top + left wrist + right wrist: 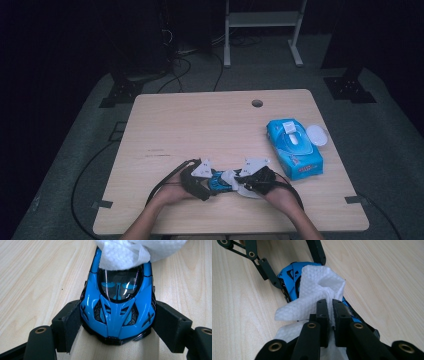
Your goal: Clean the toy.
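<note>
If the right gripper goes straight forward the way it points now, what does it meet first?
The right gripper, shut on the white wipe, points along the blue toy car. Past the wipe and car it would probably first meet the left gripper, whose jaws hold the car's far end; depth is unclear.

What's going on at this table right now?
A person is cleaning a blue toy car with two handheld grippers. The left gripper clamps the car by its sides on the wooden table, while the right gripper is shut on a white wipe draped over the car's far end. A blue pack of wipes lies at the right of the table, a white lid-like piece beside it.
</note>
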Action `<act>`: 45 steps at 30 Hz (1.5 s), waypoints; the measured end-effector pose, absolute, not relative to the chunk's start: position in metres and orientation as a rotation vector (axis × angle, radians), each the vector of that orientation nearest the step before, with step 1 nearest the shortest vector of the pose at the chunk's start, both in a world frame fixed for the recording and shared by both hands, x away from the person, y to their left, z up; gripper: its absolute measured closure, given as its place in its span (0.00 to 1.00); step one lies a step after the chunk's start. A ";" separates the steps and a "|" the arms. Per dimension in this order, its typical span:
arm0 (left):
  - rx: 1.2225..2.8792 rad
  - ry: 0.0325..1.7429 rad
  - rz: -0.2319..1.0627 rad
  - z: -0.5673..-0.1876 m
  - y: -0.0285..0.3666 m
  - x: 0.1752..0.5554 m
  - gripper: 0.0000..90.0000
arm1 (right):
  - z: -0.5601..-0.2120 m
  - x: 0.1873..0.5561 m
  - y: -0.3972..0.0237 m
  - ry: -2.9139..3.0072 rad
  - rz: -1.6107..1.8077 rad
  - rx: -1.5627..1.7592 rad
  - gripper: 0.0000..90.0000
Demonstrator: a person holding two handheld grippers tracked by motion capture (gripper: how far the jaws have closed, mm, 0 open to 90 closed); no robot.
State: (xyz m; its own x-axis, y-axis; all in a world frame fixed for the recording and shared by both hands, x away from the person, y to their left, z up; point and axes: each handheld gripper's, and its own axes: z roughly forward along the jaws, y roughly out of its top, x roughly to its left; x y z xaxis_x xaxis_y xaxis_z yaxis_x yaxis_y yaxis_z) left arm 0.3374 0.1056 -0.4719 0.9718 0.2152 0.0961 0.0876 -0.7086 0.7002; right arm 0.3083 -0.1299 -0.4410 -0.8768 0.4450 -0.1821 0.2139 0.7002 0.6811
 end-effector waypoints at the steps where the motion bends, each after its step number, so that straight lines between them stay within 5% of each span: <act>1: 2.355 0.216 0.219 -0.472 0.105 0.337 0.29 | -0.440 0.309 -0.131 2.577 0.961 0.520 0.93; 45: 2.354 0.216 0.208 -0.472 0.106 0.339 0.29 | -0.446 0.340 -0.155 2.581 1.029 0.777 0.93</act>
State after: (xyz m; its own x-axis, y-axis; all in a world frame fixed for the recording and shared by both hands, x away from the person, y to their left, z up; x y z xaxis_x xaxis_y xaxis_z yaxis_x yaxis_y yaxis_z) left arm 0.3385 0.1055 -0.4722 0.9726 0.2161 0.0859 0.0943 -0.7043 0.7036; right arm 0.3405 -0.1554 -0.4464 -0.8246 0.5644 -0.0385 0.3832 0.6072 0.6961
